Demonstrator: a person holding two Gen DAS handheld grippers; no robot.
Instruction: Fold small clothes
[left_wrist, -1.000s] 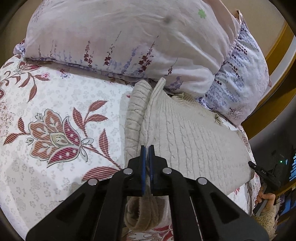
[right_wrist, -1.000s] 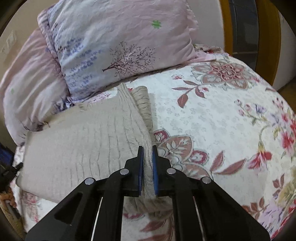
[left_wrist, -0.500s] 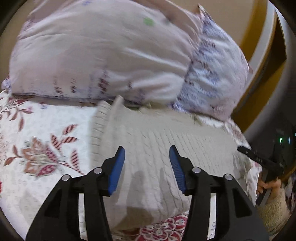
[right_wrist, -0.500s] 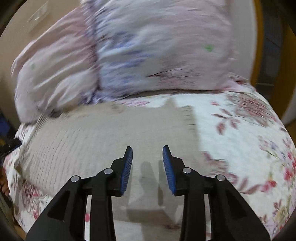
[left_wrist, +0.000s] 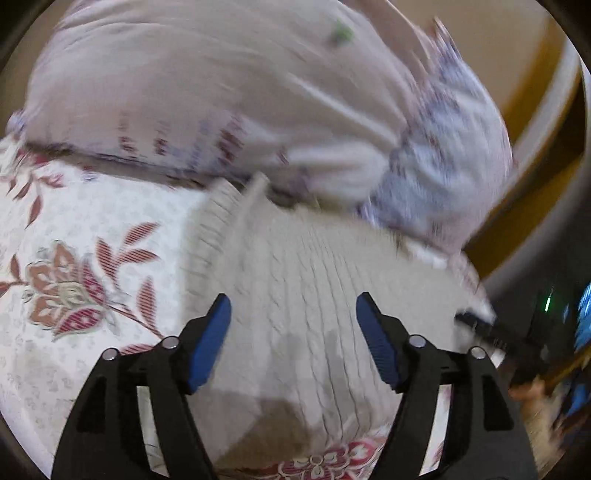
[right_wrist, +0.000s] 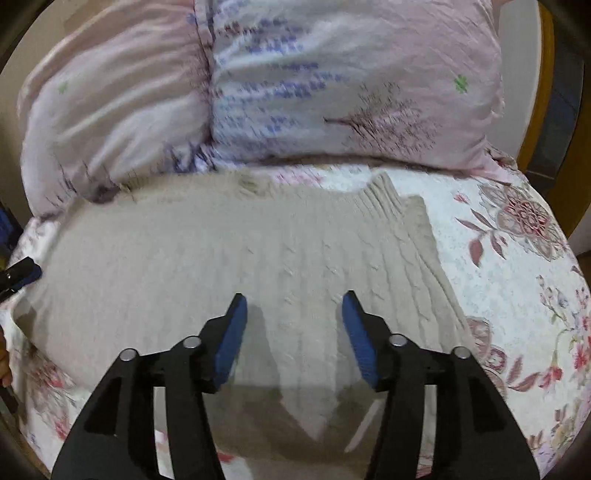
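Observation:
A beige cable-knit sweater (left_wrist: 306, 273) lies flat and folded on the floral bedspread (left_wrist: 81, 229), its ribbed edge toward the pillows. My left gripper (left_wrist: 293, 314) is open and empty, held just above the sweater's near part. In the right wrist view the same sweater (right_wrist: 229, 251) spreads wide across the bed. My right gripper (right_wrist: 293, 314) is open and empty above its near edge. The left wrist view is blurred by motion.
Two pale floral pillows (right_wrist: 332, 81) lean at the head of the bed, touching the sweater's far edge. The bedspread (right_wrist: 517, 280) runs on to the right. A wooden bed frame (left_wrist: 535, 155) and dark clutter with small lights (left_wrist: 546, 317) stand beside the bed.
Both grippers were shut on the sweater's edge a second ago. They have let go, opened wide and pulled back. The sweater now lies flat on the bed.

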